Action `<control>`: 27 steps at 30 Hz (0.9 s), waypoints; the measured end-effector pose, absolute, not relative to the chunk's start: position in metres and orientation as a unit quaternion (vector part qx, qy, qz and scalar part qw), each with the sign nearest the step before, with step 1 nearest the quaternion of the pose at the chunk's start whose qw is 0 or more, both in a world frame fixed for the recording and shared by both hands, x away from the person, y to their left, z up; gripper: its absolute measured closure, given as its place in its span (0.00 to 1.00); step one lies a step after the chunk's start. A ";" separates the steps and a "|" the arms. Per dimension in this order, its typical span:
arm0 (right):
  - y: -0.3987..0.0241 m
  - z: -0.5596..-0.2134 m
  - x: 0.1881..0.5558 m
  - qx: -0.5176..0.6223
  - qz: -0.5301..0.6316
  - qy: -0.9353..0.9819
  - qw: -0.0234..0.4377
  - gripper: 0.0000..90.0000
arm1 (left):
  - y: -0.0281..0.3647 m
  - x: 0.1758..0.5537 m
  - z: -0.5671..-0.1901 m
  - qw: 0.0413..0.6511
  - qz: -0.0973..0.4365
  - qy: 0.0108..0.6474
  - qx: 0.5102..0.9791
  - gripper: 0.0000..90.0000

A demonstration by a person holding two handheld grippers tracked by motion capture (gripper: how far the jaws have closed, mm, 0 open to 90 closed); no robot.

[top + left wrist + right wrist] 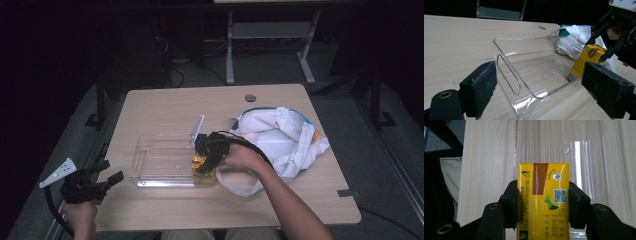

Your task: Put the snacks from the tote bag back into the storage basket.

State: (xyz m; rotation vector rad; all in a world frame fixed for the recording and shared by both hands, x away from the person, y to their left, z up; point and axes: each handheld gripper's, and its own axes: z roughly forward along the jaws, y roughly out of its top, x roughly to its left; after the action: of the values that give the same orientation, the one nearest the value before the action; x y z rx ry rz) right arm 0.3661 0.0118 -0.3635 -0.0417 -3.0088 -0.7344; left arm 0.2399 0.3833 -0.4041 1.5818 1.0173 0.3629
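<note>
One yellow drink carton [543,202] is clamped in the right gripper [543,206] jaws, inside one clear tray [150,165]. One white bag [280,137] lies near the table's [165,107] right edge. Left gripper [539,87] jaws stand apart, empty.

Mid-frame on the table [165,105]: a tray [160,162], with a carton [202,167] in its right end; right of both, a bag [280,137]. Lower left, off the table's edge, the left gripper [107,172].
</note>
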 end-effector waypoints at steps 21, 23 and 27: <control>0.007 -0.359 0.367 -0.031 -0.257 -0.965 0.036 0.51 | 0.383 0.240 -0.404 0.576 0.154 0.435 0.675 0.14; 0.006 -0.358 0.367 -0.031 -0.258 -0.965 0.034 0.49 | 0.383 0.240 -0.404 0.576 0.154 0.435 0.675 0.14; 0.003 -0.356 0.367 -0.036 -0.270 -0.962 0.037 0.46 | 0.383 0.240 -0.404 0.576 0.155 0.434 0.675 0.14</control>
State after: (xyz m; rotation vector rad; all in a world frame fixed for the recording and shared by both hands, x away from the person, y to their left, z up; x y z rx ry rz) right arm 0.3672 0.0033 -0.3561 -0.1106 -2.9524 -0.8281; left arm 0.2397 0.3834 -0.4038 1.5800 1.0166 0.3638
